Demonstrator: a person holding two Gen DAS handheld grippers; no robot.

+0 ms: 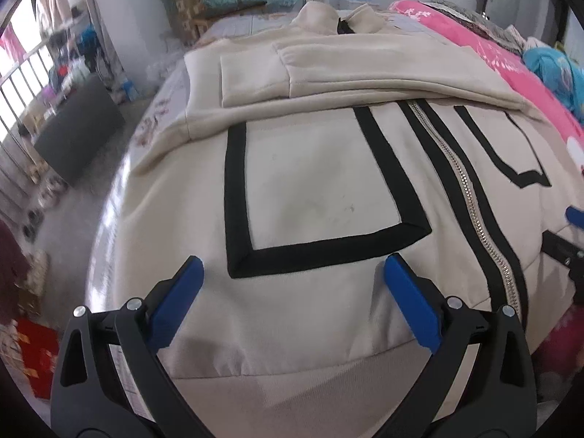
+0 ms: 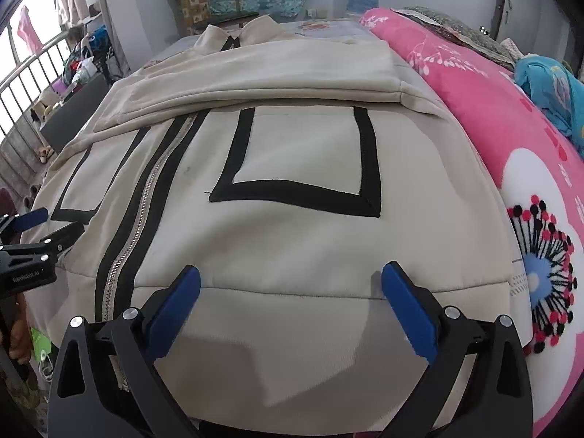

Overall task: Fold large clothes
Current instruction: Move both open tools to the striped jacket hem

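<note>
Your left gripper [image 1: 292, 266] and right gripper [image 2: 292, 273] both stand released, jaws wide, nothing between the blue pads, over the hem of the cream zip-up jacket with black-trimmed pockets [image 1: 314, 189] spread on the bed ahead. Only your right view shows the pink flowered quilt's [image 2: 511, 138] big blossom, right of its pads. The hem's near edge is cut off behind both grippers.
</note>
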